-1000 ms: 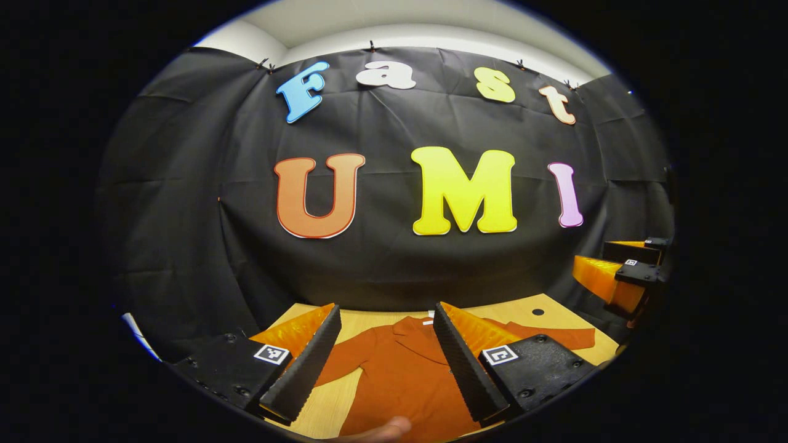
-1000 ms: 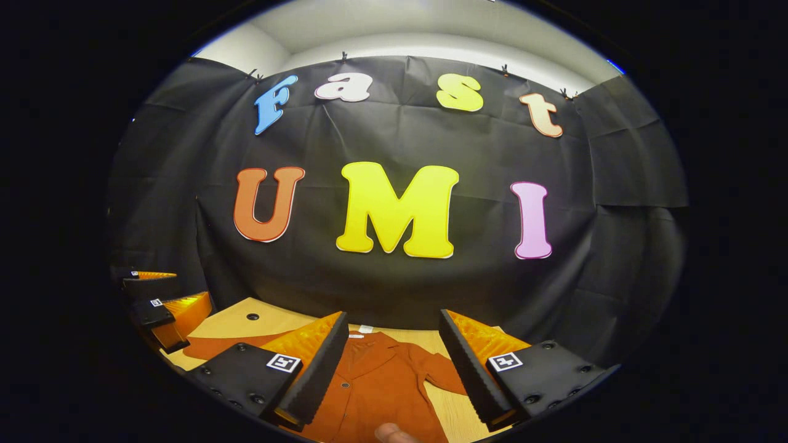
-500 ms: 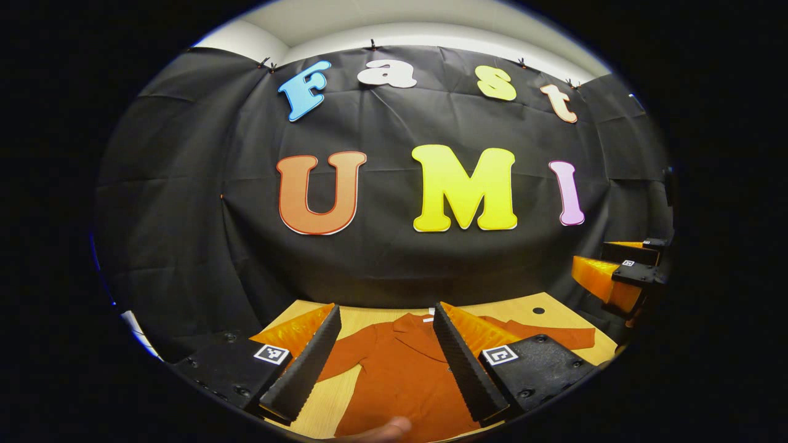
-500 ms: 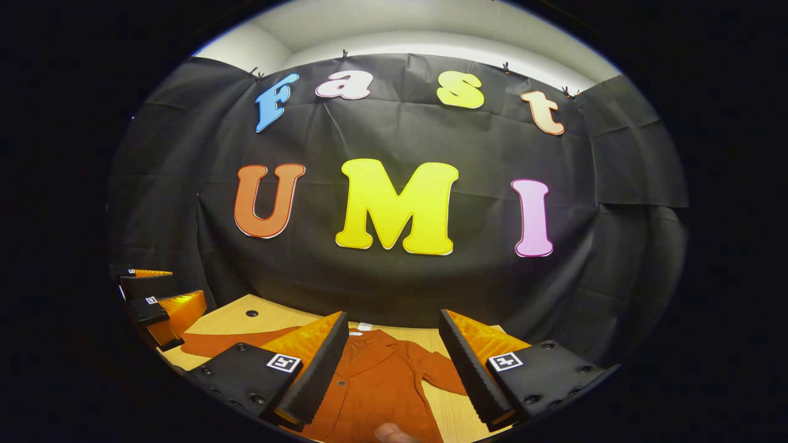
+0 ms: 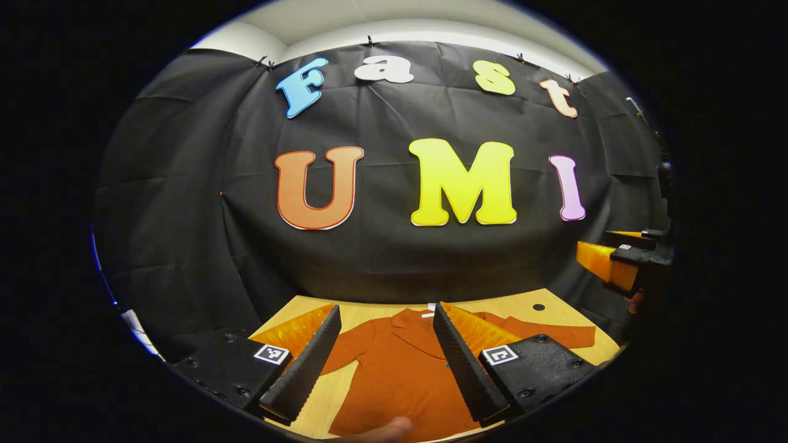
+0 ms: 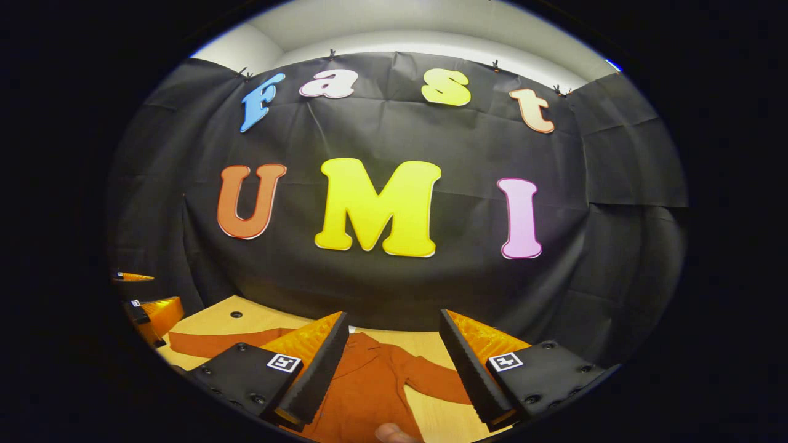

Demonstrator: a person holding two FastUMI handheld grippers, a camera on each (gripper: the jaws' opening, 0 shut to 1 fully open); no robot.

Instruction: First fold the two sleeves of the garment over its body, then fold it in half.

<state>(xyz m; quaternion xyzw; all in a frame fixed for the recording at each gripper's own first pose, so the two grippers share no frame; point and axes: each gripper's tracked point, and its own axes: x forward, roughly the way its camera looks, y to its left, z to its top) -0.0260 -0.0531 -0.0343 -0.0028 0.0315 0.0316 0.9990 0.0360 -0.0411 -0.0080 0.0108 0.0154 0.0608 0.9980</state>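
Observation:
A rust-orange collared garment (image 5: 400, 369) lies flat on the wooden table (image 5: 520, 304), collar toward the back wall, both sleeves spread outward. In the left gripper view my left gripper (image 5: 385, 357) hovers open above its chest, and the right gripper (image 5: 622, 261) hangs open in the air at the far right. In the right gripper view my right gripper (image 6: 388, 363) is open above the garment (image 6: 363, 387), whose one sleeve (image 6: 215, 343) stretches left and whose other sleeve (image 6: 431, 381) lies between the fingers. The left gripper (image 6: 148, 307) sits at the left edge.
The black cloth wall rises right behind the table's back edge. A small dark hole (image 5: 538, 306) marks the tabletop near the back right corner. A fingertip (image 5: 394, 426) shows at the bottom of the left gripper view.
Both views have tipped slightly downward, and the right gripper has shifted to the right. Both grippers stay open and the garment has not moved.

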